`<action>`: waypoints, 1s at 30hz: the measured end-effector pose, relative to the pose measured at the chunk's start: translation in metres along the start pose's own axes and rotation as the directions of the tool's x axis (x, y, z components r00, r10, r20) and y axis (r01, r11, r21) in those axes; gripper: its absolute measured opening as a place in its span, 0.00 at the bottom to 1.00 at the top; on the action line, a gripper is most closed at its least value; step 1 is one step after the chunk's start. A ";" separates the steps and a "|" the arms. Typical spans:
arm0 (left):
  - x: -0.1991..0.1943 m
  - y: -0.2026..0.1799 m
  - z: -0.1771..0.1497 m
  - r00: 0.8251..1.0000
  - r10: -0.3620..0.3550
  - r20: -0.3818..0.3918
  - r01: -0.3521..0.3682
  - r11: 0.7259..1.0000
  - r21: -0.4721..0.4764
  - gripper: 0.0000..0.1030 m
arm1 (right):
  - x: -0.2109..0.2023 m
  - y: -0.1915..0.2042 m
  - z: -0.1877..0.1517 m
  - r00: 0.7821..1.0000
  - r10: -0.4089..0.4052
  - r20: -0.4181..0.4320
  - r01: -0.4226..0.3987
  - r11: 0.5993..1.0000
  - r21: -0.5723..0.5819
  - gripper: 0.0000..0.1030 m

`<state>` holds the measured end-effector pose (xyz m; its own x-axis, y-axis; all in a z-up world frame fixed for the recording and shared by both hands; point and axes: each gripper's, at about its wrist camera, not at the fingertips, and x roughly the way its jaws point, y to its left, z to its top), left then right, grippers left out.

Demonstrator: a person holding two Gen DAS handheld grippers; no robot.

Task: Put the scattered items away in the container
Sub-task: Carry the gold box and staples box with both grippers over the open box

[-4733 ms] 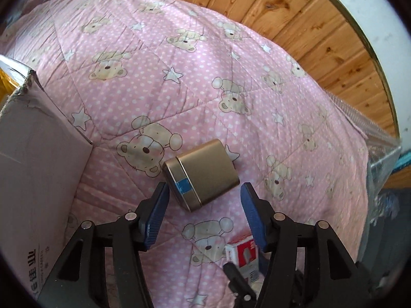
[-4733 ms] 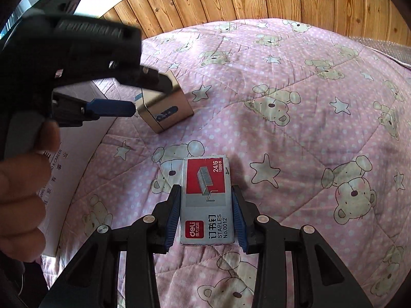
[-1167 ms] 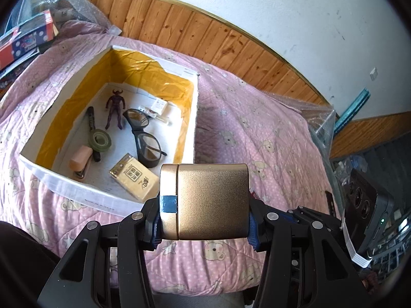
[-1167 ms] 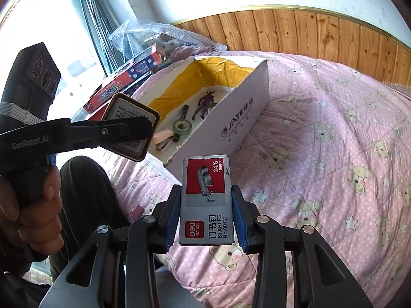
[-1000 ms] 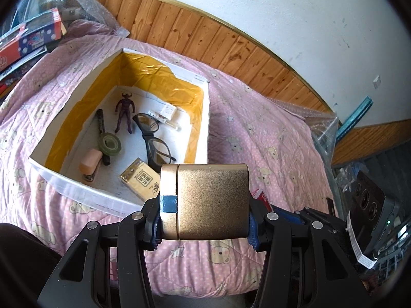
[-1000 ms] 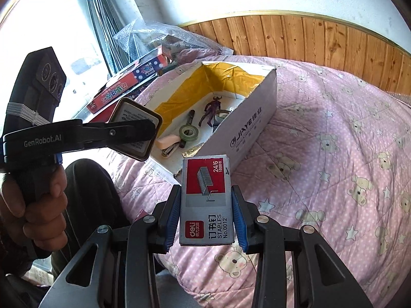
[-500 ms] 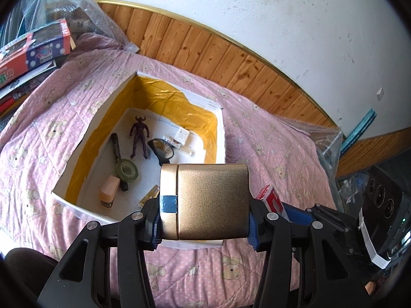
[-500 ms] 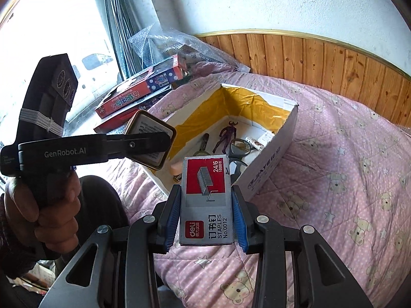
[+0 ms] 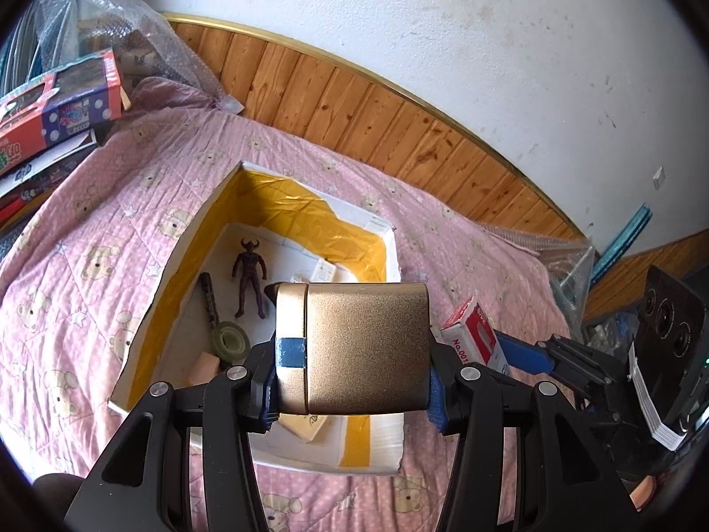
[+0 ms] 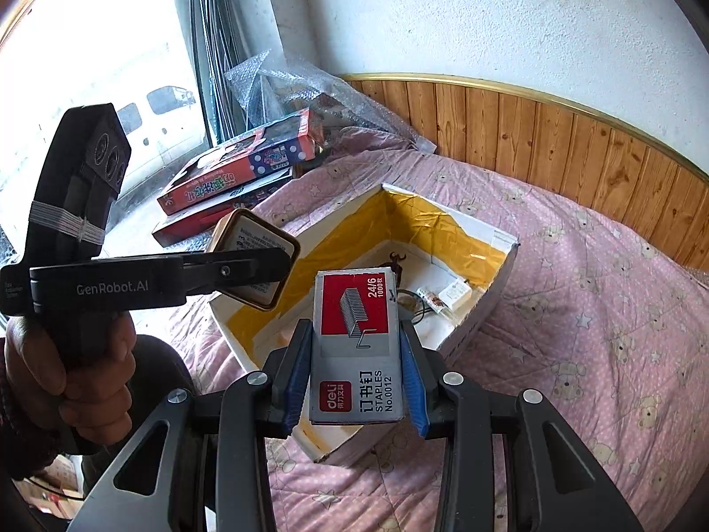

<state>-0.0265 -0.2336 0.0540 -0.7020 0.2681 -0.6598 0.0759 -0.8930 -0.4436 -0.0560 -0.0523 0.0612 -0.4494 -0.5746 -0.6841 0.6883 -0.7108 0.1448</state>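
My left gripper (image 9: 350, 381) is shut on a gold tin (image 9: 359, 350) with a blue tape strip and holds it in the air above the near part of the white cardboard box (image 9: 390, 261) with yellow tape inside. My right gripper (image 10: 356, 381) is shut on a red and grey staples box (image 10: 356, 346), also raised over the cardboard box (image 10: 478, 310). The staples box shows in the left wrist view (image 9: 474, 337), and the tin in the right wrist view (image 10: 257, 266). Inside the box lie a toy figure (image 9: 250, 275), a tape roll (image 9: 230, 339) and other small items.
The box sits on a pink bear-print quilt (image 9: 88, 275). Colourful game boxes (image 10: 239, 168) and bubble wrap (image 10: 301, 88) lie at the quilt's far left by the window. Wood panelling (image 9: 354, 119) and a white wall stand behind. A plastic bag (image 9: 567, 266) lies at the right.
Both grippers have lifted their items off the quilt and carried them toward the cardboard box. In the last second the box has come nearer to the centre under both.
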 end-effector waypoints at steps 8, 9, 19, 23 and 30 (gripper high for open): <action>0.021 0.009 0.009 0.999 0.049 -0.024 -0.049 0.999 -0.020 0.51 | 0.018 -0.008 0.028 1.000 -0.005 0.001 0.005 1.000 -0.018 0.38; 0.024 0.010 0.009 0.998 0.055 -0.029 -0.055 0.998 -0.021 0.51 | 0.020 -0.008 0.031 1.000 -0.005 0.000 0.005 1.000 -0.020 0.38; 0.059 0.019 0.007 0.987 0.111 -0.120 -0.116 0.993 -0.033 0.51 | 0.048 -0.017 0.061 1.000 -0.008 -0.024 0.007 0.999 -0.035 0.38; 0.070 0.022 0.004 0.980 0.123 -0.154 -0.131 0.990 -0.042 0.51 | 0.060 -0.019 0.071 0.999 -0.009 -0.037 0.007 0.999 -0.043 0.38; 0.085 0.033 0.003 0.968 0.132 -0.212 -0.151 0.986 -0.074 0.51 | 0.089 -0.027 0.084 0.997 -0.007 -0.079 0.004 0.999 -0.043 0.38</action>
<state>-0.0857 -0.2412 -0.0152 -0.5193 0.2183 -0.8262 0.2329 -0.8941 -0.3826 -0.1628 -0.1183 0.0565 -0.4082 -0.5355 -0.7393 0.7105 -0.6949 0.1111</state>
